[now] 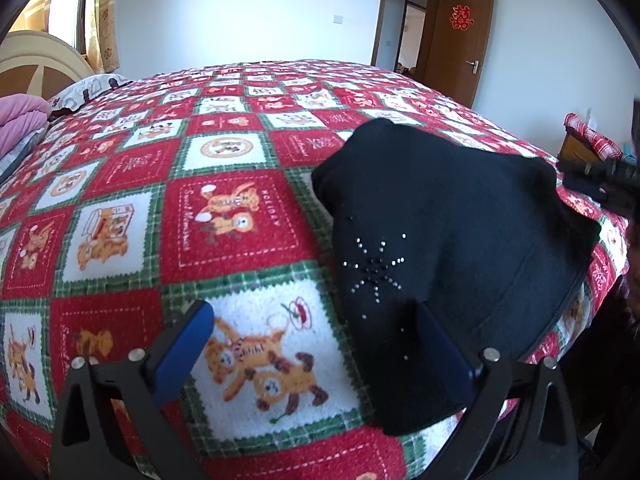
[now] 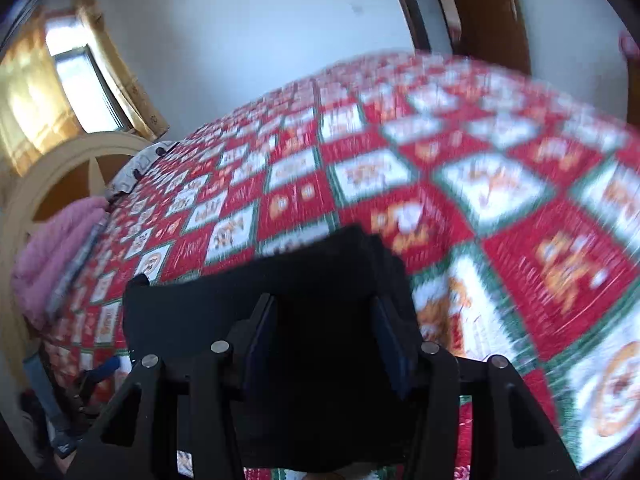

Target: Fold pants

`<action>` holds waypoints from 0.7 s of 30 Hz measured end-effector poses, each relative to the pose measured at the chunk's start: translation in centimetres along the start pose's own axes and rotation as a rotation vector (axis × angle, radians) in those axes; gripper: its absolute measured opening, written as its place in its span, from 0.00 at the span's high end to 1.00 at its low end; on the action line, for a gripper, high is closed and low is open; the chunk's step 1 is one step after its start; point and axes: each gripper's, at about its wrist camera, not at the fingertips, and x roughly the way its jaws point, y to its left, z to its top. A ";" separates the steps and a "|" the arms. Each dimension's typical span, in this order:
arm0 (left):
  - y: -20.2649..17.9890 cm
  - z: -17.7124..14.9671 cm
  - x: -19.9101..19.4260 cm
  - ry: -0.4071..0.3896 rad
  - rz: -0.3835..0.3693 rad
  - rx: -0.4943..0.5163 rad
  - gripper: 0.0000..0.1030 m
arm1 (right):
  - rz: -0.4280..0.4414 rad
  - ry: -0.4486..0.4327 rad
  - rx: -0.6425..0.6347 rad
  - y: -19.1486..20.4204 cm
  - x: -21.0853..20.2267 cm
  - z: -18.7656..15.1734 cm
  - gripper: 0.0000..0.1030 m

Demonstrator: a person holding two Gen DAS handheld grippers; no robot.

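So the black pants (image 1: 452, 248) sit folded into a compact bundle on the red, white and green patchwork bedspread (image 1: 224, 208), right of centre in the left wrist view, with a little starburst of rhinestones (image 1: 374, 266) on the near-left part. The left gripper (image 1: 320, 344) is at the bottom of that frame with its jaws spread wide and nothing between the pads; its left blue finger (image 1: 188, 344) hangs over a teddy-bear square, the right one over the pants' near edge.

The right wrist view is badly blurred. The right gripper (image 2: 326, 340) fills the bottom centre, jaws about halfway apart, dark fabric of the pants (image 2: 280, 280) between and behind the fingers; whether the pads actually touch it can't be told.

Around it: a pink blanket (image 1: 22, 120) and cream headboard (image 1: 36, 60) at the far left, an open brown door (image 1: 460, 36) with a red paper cutting (image 1: 461, 18) at the upper right, a red-checked item (image 1: 592, 138) at the right edge.
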 end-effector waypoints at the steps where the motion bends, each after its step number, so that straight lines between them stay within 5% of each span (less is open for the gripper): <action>1: -0.1 -0.1 0.0 -0.001 0.003 0.002 0.00 | 0.025 -0.013 -0.020 0.9 -0.4 0.3 0.50; 6: -0.3 -0.3 0.1 -0.004 0.015 0.014 0.00 | 0.301 0.136 -0.141 8.5 2.5 2.9 0.50; 14: -0.2 -0.7 0.3 -0.012 0.013 0.025 0.00 | 0.350 0.457 -0.289 16.5 12.0 3.0 0.51; 16: -0.3 -0.7 0.3 -0.015 0.014 0.031 0.00 | 0.346 0.475 -0.317 17.3 13.0 2.8 0.86; 21: -0.3 -0.8 0.4 -0.022 0.011 0.026 0.00 | 0.298 0.434 -0.332 16.9 13.5 2.9 0.89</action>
